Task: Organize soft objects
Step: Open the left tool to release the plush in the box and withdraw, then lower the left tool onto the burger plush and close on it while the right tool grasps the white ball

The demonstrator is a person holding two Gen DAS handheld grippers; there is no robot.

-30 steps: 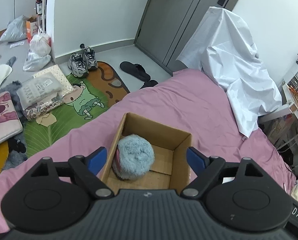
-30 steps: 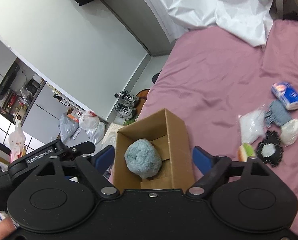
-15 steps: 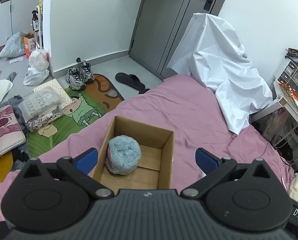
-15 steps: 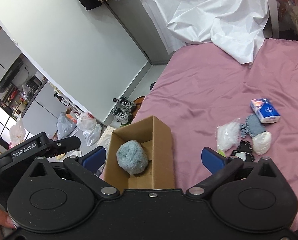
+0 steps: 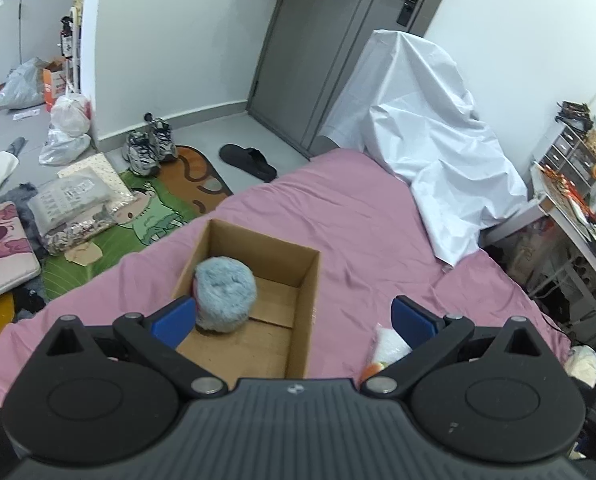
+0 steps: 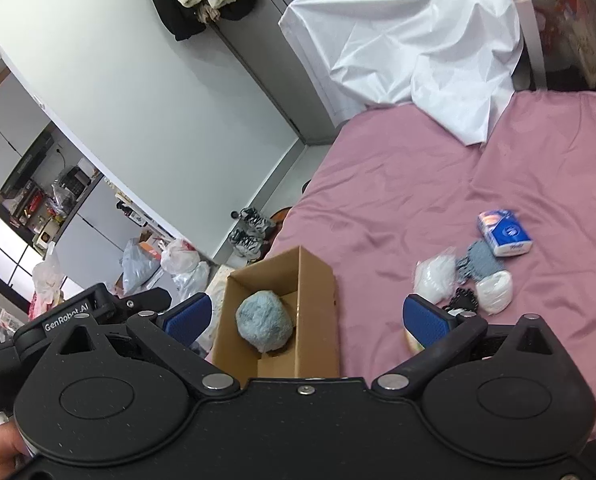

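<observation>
One thing done: the fluffy blue ball (image 6: 263, 322) sits in the cardboard box (image 6: 316, 280) on the pink bed (image 6: 398, 184). My left jaws (image 5: 294, 318) and right jaws (image 6: 304, 316) are spread wide, empty. Left to sort: tissue pack (image 6: 504, 233), white bags (image 6: 434, 276), grey knit piece (image 6: 480, 260), well apart from the box; nothing blocks them

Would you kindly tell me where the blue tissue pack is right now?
In the right wrist view, the blue tissue pack lies on the pink bed sheet at right, touching the grey knitted piece.
</observation>
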